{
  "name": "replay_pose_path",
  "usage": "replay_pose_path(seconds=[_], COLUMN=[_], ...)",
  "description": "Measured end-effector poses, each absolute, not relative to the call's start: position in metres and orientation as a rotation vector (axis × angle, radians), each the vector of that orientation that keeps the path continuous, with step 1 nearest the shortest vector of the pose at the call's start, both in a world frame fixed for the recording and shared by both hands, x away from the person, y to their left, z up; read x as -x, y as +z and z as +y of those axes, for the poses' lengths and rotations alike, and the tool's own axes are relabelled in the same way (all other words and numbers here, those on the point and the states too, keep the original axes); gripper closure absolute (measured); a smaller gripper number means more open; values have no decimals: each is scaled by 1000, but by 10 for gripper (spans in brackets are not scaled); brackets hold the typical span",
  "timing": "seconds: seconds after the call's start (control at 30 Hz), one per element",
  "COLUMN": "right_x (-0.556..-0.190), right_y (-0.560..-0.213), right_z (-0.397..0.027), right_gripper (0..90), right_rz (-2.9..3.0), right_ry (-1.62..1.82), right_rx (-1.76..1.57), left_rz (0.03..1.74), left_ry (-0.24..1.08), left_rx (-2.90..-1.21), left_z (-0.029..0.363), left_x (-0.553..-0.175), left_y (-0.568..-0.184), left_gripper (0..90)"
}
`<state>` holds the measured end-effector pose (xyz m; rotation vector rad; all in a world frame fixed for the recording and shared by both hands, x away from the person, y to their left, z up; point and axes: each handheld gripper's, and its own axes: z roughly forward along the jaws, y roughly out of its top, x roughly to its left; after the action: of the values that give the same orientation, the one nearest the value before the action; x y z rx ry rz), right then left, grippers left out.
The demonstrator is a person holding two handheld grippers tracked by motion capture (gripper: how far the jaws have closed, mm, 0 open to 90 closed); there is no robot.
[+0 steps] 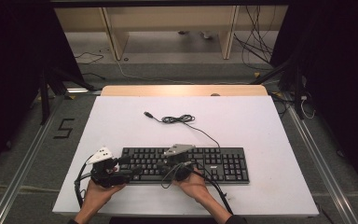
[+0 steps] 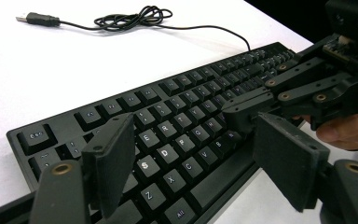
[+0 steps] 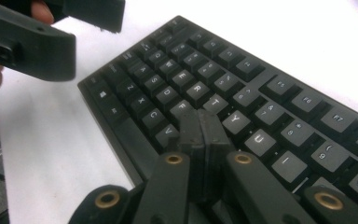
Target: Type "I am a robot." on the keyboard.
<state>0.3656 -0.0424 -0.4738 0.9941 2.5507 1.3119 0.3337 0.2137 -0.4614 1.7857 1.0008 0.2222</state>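
Note:
A black keyboard [image 1: 214, 163] [image 2: 177, 126] [image 3: 261, 93] lies near the front of the white table [image 1: 242, 126]. Its cable [image 1: 177, 119] [image 2: 130, 18] is coiled behind it, and the USB plug [image 1: 148, 114] lies loose. My left gripper [image 1: 133, 169] [image 2: 198, 154] hangs open over the left-hand letter keys with nothing between its jaws. My right gripper [image 1: 164, 166] [image 3: 200, 126] is shut with its pads together, empty, and its tips rest around the G and H keys. In the left gripper view the right gripper [image 2: 237, 116] comes in from the right.
The white board sits on a wooden tabletop [image 1: 182, 90] that shows at the far edge. Beyond it stand a wooden shelf frame [image 1: 168, 23] and loose floor cables [image 1: 256, 46]. Dark stand legs [image 1: 51, 79] flank the table. In the right gripper view the left gripper [image 3: 51, 32] sits at top left.

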Motion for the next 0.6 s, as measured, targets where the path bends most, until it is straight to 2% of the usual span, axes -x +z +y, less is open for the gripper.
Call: replay_pose_path(seconds=[0.6], right_x=[-364], right_y=[-482], right_z=[-34], right_gripper=[900], right_rz=[2597], right_ry=[1261], right_rx=[-976], left_rz=[991], left_ry=[227], left_rx=[-1773], left_z=[214], left_x=[-333], left_y=[-460], left_gripper=[289])
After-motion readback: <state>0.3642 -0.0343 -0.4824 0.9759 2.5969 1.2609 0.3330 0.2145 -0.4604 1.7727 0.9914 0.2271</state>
